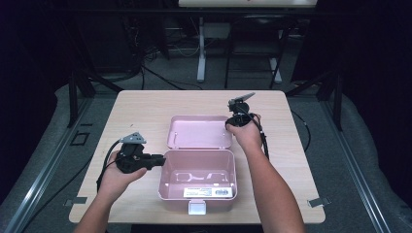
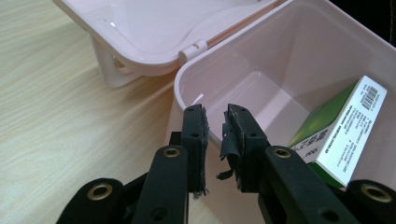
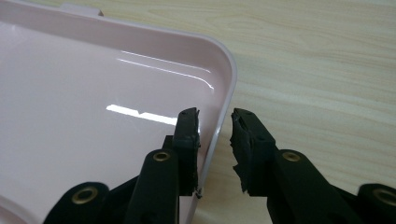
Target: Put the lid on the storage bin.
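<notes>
Left gripper view, barcoded green-white carton [image 2: 343, 128], print unreadable, pink box [image 2: 299, 42]

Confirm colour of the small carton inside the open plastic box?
Green and white small cardboard carton with a barcode, clearest in the left gripper view.

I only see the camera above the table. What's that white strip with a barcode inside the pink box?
Observer: In the left gripper view it's a carton, white with a green side, lying in the box.
Visitor: Is the left tool squeezing the box?
Observer: The left gripper has the box's side wall between its jaws, one jaw outside and one inside. A gap shows beside the wall, so it doesn't look clamped.
Visitor: And the right one, by the lid?
Observer: The right gripper straddles the lid edge near a corner, with a clear gap at the outer jaw.
</notes>
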Tool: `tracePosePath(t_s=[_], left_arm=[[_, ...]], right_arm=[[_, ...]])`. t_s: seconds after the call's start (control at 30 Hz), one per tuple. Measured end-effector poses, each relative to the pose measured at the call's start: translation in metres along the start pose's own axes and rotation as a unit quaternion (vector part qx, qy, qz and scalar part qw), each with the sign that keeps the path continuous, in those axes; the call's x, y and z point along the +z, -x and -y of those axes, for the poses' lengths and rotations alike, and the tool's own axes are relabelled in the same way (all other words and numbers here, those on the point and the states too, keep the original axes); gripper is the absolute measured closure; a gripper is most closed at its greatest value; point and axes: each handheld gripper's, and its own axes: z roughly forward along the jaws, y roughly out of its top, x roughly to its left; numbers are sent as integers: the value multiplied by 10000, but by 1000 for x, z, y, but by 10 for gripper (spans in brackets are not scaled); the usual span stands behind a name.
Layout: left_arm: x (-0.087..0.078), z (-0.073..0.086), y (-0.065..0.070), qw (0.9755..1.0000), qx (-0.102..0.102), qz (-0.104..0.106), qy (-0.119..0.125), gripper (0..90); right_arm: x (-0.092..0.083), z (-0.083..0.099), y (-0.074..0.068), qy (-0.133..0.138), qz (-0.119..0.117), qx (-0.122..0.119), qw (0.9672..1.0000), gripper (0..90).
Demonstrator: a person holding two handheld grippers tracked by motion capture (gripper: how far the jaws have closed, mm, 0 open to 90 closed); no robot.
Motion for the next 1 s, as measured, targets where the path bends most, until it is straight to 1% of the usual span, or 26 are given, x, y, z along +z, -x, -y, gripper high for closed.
tracePosePath(t_s=[0.07,0.2,0.3,0.4,0.47,0.53,0.87,0.97,1.0], left_arm=[[0,0,0,10000,3,-6,4,778],[0,0,0,10000,-1,-4,-5,779],[0,0,-1,10000,-23,37,0,780],[0,0,0,10000,-22,15,-5,780],[0,0,0,10000,-18,13,-5,780],[0,0,0,10000,-19,13,-6,780],[0,0,0,10000,-23,-4,-7,780],[0,0,0,10000,-26,-6,-9,780],[0,0,0,10000,-24,-7,-4,780]], right_arm=[[1,1,-1,-3,-3,36,10000,723],[3,2,-1,7,-82,140,9999,761],[3,2,-1,13,-62,215,9997,783],[2,2,0,28,-89,306,9995,797],[1,2,0,26,-93,311,9995,798],[1,1,-1,27,-49,257,9997,801],[-4,0,-2,125,-28,276,9995,814],[-8,-1,-1,185,-105,385,9990,820],[-8,-1,-1,191,-109,373,9991,820]])
